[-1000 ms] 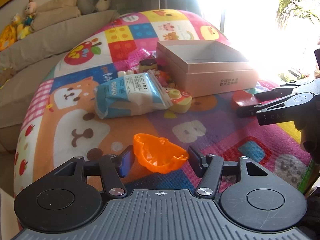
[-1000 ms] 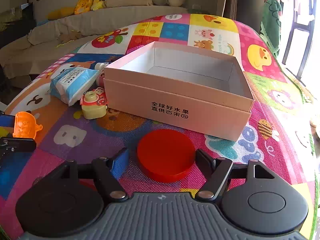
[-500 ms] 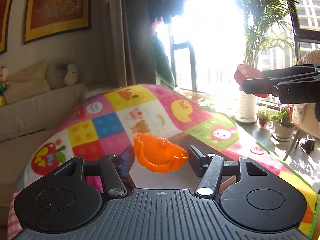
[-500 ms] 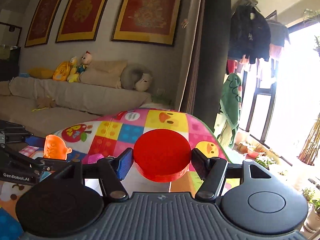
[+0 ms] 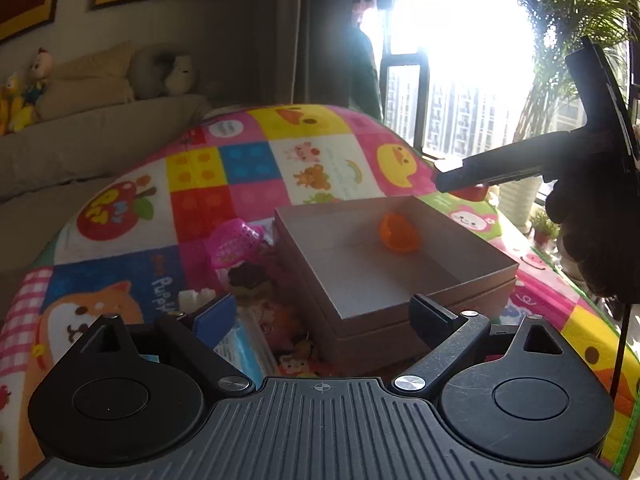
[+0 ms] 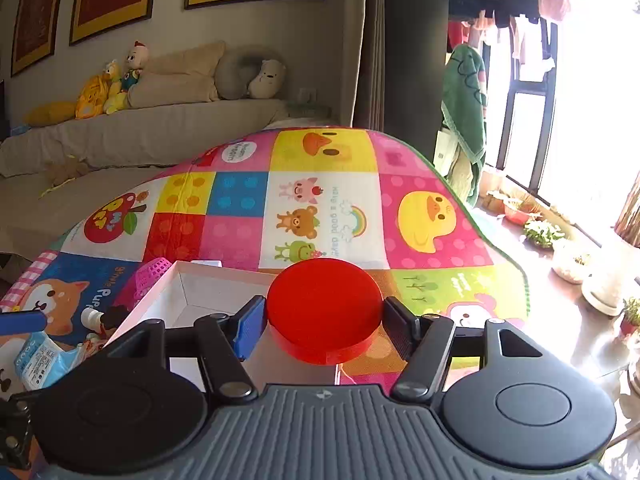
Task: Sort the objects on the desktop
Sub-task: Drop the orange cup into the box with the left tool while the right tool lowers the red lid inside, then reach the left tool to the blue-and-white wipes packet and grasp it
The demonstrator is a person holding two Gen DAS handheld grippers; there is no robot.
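Left wrist: left claw (image 5: 322,316) opening, empty; right claw (image 6: 324,322) grips red disc (image 6: 324,312), hiding box (image 6: 176,296) corner

Window (image 5: 460,40) glare blows out right side; fisheye edges bend, interior perhaps dim.

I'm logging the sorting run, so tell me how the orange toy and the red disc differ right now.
The orange toy is inside the open box, free of any grip; the red disc is clamped in the right tongs above the box's edge. The orange toy is translucent and irregular, blurred in the left view; the red disc is opaque, flat and round. The left tongs are opening with nothing between them. Both are small plastic pieces.
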